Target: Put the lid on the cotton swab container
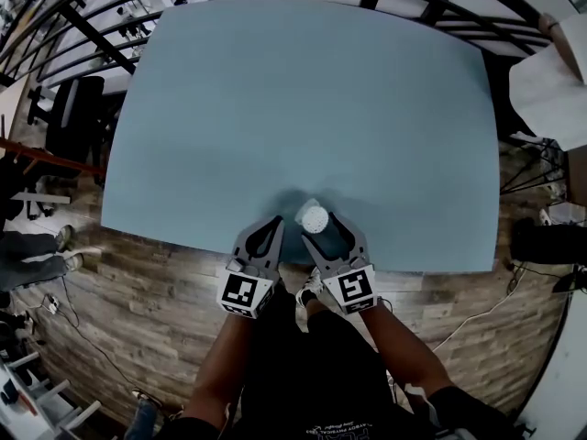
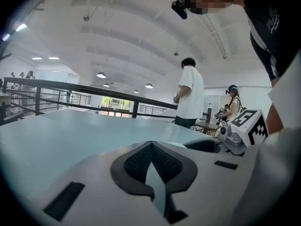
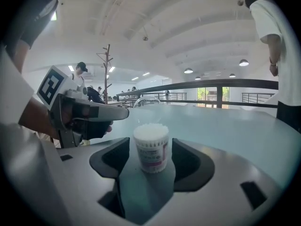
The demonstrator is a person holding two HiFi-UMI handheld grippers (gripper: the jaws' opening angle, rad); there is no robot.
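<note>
Currently the cotton swab container stands upright on the pale blue tabletop, close to its near edge and about midway along that edge. It is a small white round tub with a pink-printed label on its side. Its mouth is uncovered, and it is packed to the rim with cotton swabs whose white tips stand on end and form a bumpy cap. The right gripper reaches in over the near edge with one finger on each side of the tub. In the right gripper view its jaws stand wide apart, with a strip of tabletop showing between each dark pad and the tub wall, so it grips nothing. The lid is a clear, see-through piece resting on the tabletop just beyond the container, toward the far side. In the right gripper view it shows only as a faint rounded outline, so I cannot tell which way up it lies or whether it touches the tub. The left gripper sits just to the left of the container at the same near edge. Its jaws are closed tip to tip, and only bare tabletop shows in the slit behind the tips. Its marker cube hangs off the tabletop, over the wooden floor.
</note>
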